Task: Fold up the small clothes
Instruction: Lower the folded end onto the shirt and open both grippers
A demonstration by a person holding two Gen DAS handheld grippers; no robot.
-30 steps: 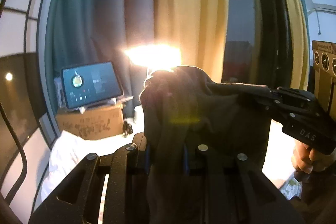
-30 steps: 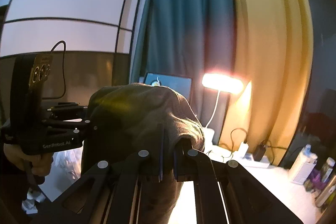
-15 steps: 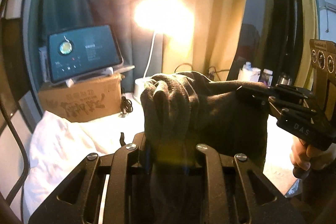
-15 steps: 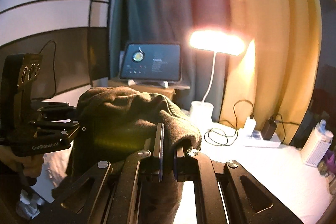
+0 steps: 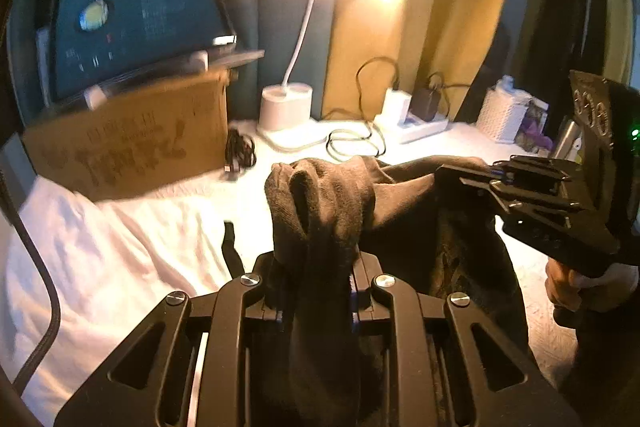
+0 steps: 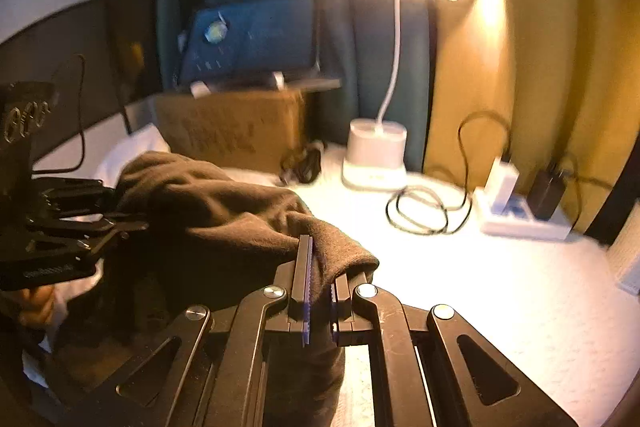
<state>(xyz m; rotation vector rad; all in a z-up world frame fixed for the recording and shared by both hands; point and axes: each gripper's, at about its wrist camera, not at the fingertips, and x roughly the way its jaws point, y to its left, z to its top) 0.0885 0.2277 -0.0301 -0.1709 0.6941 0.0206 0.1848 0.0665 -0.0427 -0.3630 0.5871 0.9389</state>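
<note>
A small dark brown garment (image 5: 320, 199) hangs in the air between both grippers, above a white tabletop. My left gripper (image 5: 314, 267) is shut on one bunched corner of it. My right gripper (image 6: 322, 267) is shut on the opposite corner of the garment (image 6: 224, 211). The right gripper also shows at the right of the left wrist view (image 5: 460, 175), gripping the cloth edge. The left gripper shows at the left of the right wrist view (image 6: 124, 219). The cloth sags between the two and its lower part is hidden behind the grippers.
A lit desk lamp (image 5: 286, 107) stands at the back. A cardboard box (image 5: 132, 143) carries a tablet (image 5: 136, 31). A power strip (image 6: 520, 215) with cables lies at the right. A white cloth (image 5: 100, 247) lies at the left. A white basket (image 5: 504, 115) stands far right.
Both grippers have tilted and come down with the garment, from facing the curtains towards the tabletop. The garment stays gripped at both corners.
</note>
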